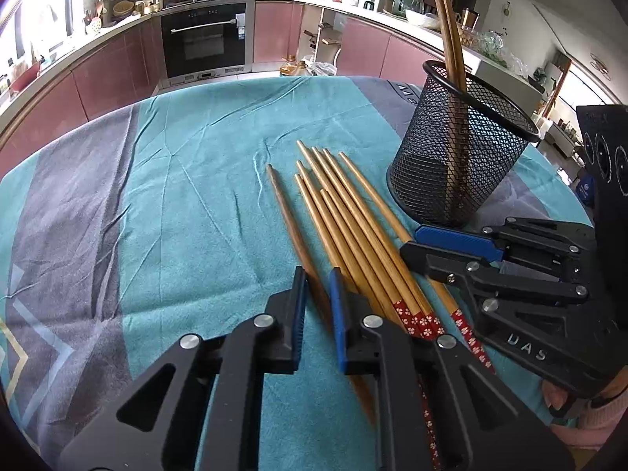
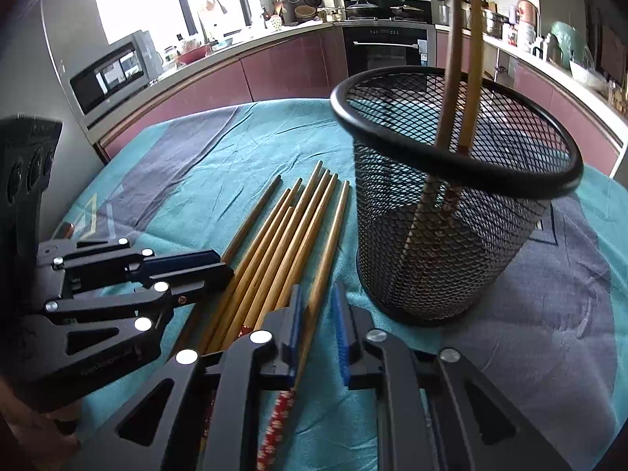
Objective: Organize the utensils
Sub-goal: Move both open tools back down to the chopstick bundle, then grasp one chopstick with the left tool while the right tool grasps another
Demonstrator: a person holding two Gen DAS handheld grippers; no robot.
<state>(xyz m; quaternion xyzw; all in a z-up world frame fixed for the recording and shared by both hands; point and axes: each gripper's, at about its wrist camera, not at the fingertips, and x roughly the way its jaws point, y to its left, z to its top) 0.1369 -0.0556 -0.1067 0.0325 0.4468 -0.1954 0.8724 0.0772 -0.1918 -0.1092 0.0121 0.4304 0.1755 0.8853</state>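
Several bamboo chopsticks (image 1: pixel 337 212) with red flowered ends lie side by side on the teal tablecloth (image 1: pixel 176 176). A darker brown chopstick (image 1: pixel 282 204) lies at their left, and my left gripper (image 1: pixel 318 272) is shut on it near its thick end. The right wrist view shows the left gripper (image 2: pixel 223 265) with its jaws together and the dark chopstick (image 2: pixel 255 216) running out past its tip. My right gripper (image 2: pixel 317 290) is shut on the rightmost light chopstick (image 2: pixel 333 227). A black mesh holder (image 1: pixel 459 157) stands just right of the row with two chopsticks (image 1: pixel 451 39) upright in it.
The mesh holder (image 2: pixel 451 235) stands close to the right gripper's right finger. A person's hand (image 1: pixel 557 396) holds the right gripper. Pink kitchen cabinets and a built-in oven (image 1: pixel 204 43) run behind the table; a microwave (image 2: pixel 114 74) stands at the far left.
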